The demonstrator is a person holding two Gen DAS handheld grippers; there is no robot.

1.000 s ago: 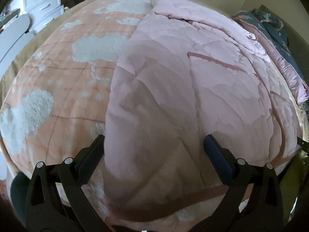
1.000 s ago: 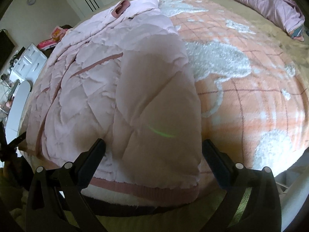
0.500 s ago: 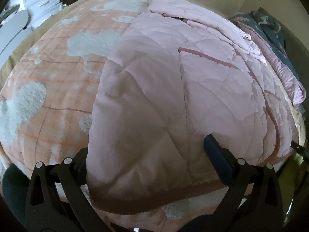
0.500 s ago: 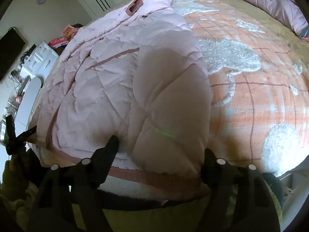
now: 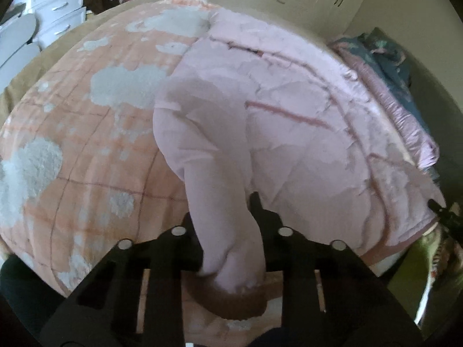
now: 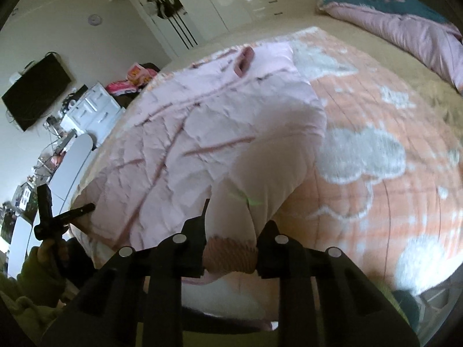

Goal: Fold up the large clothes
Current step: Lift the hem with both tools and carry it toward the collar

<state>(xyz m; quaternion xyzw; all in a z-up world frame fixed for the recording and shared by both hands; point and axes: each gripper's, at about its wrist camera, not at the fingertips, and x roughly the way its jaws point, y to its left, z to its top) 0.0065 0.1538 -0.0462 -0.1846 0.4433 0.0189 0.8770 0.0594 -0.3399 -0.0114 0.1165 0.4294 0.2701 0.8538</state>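
Note:
A large pale pink quilted jacket (image 5: 289, 133) with darker pink trim lies spread on the bed; it also shows in the right wrist view (image 6: 202, 133). My left gripper (image 5: 228, 217) is shut on one bottom corner of the jacket, its ribbed hem (image 5: 231, 300) bunched between the jaws. My right gripper (image 6: 231, 231) is shut on the other bottom corner at the ribbed hem (image 6: 228, 257). Both corners are lifted off the bed. The left gripper also appears at the left edge of the right wrist view (image 6: 49, 217).
The bed has a peach plaid blanket with white fluffy patches (image 5: 86, 150) (image 6: 376, 156). A lilac and teal duvet (image 6: 405, 29) lies rolled along the far side. White drawers (image 5: 58, 8), wardrobes (image 6: 231, 5) and a wall TV (image 6: 34, 92) surround the bed.
Both grippers have closed on the jacket's bottom hem corners and lifted them; the fabric now bunches up between the jaws, where before both were open around flat cloth.

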